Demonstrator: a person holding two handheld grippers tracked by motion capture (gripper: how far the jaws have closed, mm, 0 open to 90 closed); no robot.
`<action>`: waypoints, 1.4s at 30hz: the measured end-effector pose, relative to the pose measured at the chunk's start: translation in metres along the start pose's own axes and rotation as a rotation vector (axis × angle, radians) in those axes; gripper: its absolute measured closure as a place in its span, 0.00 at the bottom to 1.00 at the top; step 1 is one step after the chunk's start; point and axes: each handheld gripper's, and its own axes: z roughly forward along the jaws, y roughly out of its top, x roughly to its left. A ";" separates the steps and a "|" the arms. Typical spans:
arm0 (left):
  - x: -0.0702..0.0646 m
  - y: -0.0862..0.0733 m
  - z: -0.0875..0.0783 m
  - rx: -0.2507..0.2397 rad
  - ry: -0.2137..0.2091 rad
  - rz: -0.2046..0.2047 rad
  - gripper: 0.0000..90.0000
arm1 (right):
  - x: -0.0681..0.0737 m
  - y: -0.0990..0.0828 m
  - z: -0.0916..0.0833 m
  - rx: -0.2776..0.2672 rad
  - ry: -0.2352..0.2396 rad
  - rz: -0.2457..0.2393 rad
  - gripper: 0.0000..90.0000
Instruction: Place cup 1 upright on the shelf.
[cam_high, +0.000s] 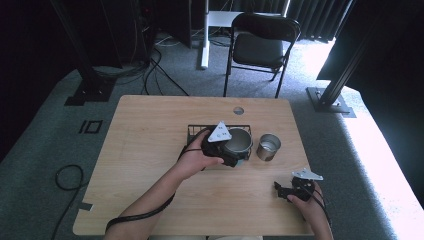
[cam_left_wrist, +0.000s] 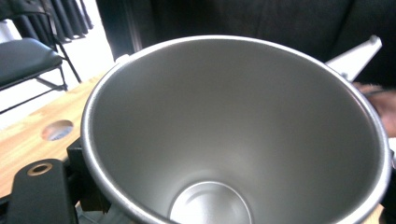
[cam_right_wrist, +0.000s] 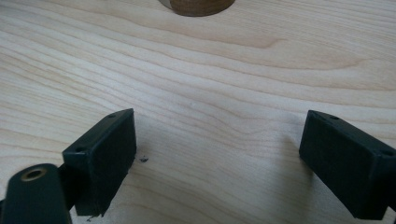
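Grip came first in this moment: the right gripper (cam_high: 286, 191) rested near the surface's (cam_high: 150, 150) near right corner, its jaws spread wide with nothing between them, bare wood showing in the gap in the right gripper view. It lay well apart from the work, so the left hand (cam_high: 192, 160) was plainly the nearer one. Farther in, around the middle of the surface, the left gripper (cam_high: 231, 159) was closed on the near wall of a large steel cup (cam_high: 239, 142), one jaw apparently inside the rim and one outside, though the pads themselves were hidden. In the left gripper view the large steel cup's (cam_left_wrist: 233, 126) mouth faced the camera, tapering down to its base, so its long axis ran roughly along the jaws. The cup sat at the right end of a black wire rack (cam_high: 197, 131), and whether its base touched the rack could not be told. Just to the right, toward the surface's right edge, stood a small steel cup (cam_high: 268, 146), upright and open-mouthed. That was likely the relation that counted: the small cup lay rightward of the held one, near but not touching.
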 end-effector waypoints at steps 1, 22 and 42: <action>0.001 0.001 -0.001 -0.002 0.005 0.003 0.16 | 0.000 0.000 0.000 0.000 0.000 0.000 0.12; 0.043 0.010 -0.024 -0.132 0.280 -0.124 0.16 | 0.000 0.000 0.000 0.000 0.000 0.000 0.12; 0.072 -0.026 -0.023 -0.125 0.456 -0.234 0.17 | 0.000 0.000 0.000 0.001 0.000 -0.001 0.12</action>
